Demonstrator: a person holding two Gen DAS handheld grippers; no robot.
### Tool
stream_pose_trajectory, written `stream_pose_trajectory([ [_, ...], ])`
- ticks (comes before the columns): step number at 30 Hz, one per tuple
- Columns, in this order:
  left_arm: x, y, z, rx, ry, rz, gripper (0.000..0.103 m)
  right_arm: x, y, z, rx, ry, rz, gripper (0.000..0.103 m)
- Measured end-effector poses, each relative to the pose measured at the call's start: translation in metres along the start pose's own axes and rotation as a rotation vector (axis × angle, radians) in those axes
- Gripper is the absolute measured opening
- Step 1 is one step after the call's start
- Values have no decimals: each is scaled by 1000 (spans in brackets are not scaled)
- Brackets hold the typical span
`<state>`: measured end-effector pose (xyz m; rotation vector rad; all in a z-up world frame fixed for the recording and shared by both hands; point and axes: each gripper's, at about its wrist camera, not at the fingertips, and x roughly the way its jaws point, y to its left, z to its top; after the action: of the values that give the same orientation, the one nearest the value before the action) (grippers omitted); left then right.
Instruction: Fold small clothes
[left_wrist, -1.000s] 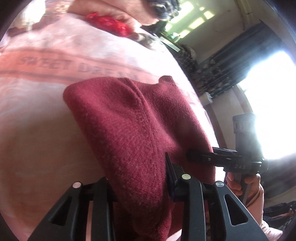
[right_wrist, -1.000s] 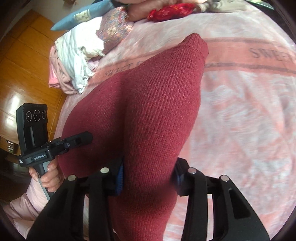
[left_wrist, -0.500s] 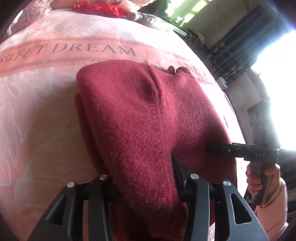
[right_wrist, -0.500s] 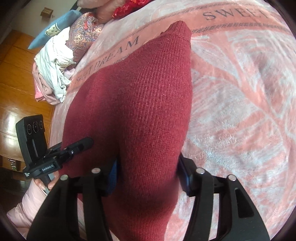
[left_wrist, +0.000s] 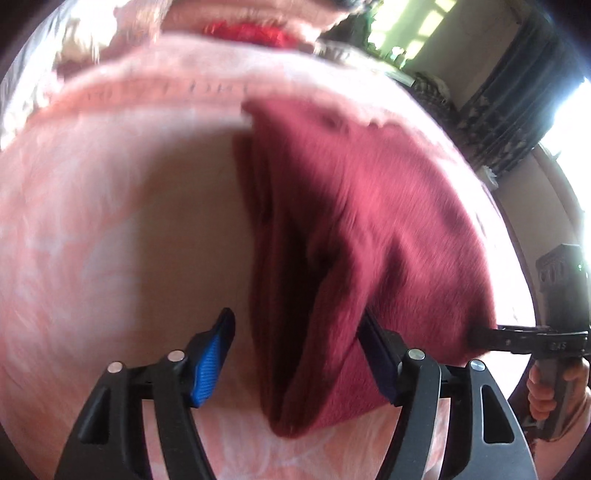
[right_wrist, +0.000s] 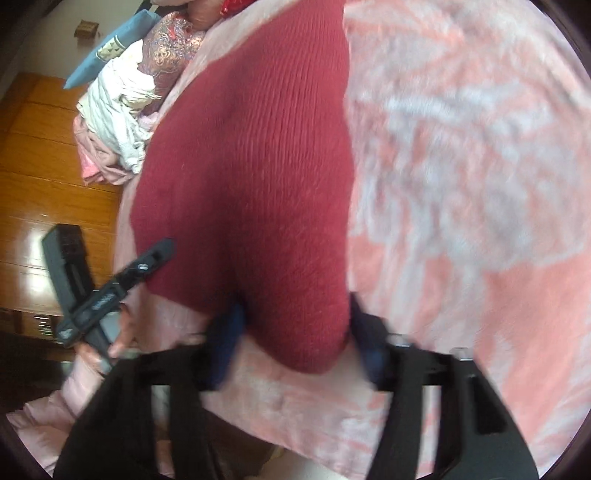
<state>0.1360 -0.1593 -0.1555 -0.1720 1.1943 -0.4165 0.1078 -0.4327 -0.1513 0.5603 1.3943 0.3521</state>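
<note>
A dark red knitted garment (left_wrist: 354, 229) lies folded on a pink blanket (left_wrist: 110, 229). My left gripper (left_wrist: 299, 332) is open; its left pad stands apart from the cloth and the near folded end lies between the fingers. In the right wrist view the same garment (right_wrist: 258, 177) stretches away from me. My right gripper (right_wrist: 295, 328) is open, its blue pads on either side of the garment's near end with a gap on the left. Each gripper shows in the other's view, the right gripper (left_wrist: 517, 336) and the left gripper (right_wrist: 122, 273), both at the garment's edge.
A pile of white, pink and patterned clothes (right_wrist: 122, 110) and a blue pillow (right_wrist: 110, 48) lie at the bed's far left corner. A red item (left_wrist: 251, 31) lies past the blanket's lettered band. A wooden floor (right_wrist: 40, 184) lies off the bed's left side.
Both grippers have opened and let go of the red garment, which now lies folded on the blanket. Both have drawn back toward its near end.
</note>
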Motion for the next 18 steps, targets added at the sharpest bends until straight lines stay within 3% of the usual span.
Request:
stream_pose_trajectory([
  [2, 10, 6, -5, -68, 41, -39, 67, 0, -1, 2, 17, -6, 8, 27],
  [5, 10, 5, -4, -90, 49, -61, 65, -20, 5, 7, -10, -36, -3, 22],
  [9, 11, -5, -5, -90, 60, -78, 65, -40, 11, 14, -40, -69, -49, 21],
  [13, 22, -5, -10, -82, 63, -61, 67, -11, -10, 11, -19, -19, -150, 22],
  [18, 23, -10, -12, -22, 41, -30, 68, -8, -16, 9, 25, -53, -130, 26],
])
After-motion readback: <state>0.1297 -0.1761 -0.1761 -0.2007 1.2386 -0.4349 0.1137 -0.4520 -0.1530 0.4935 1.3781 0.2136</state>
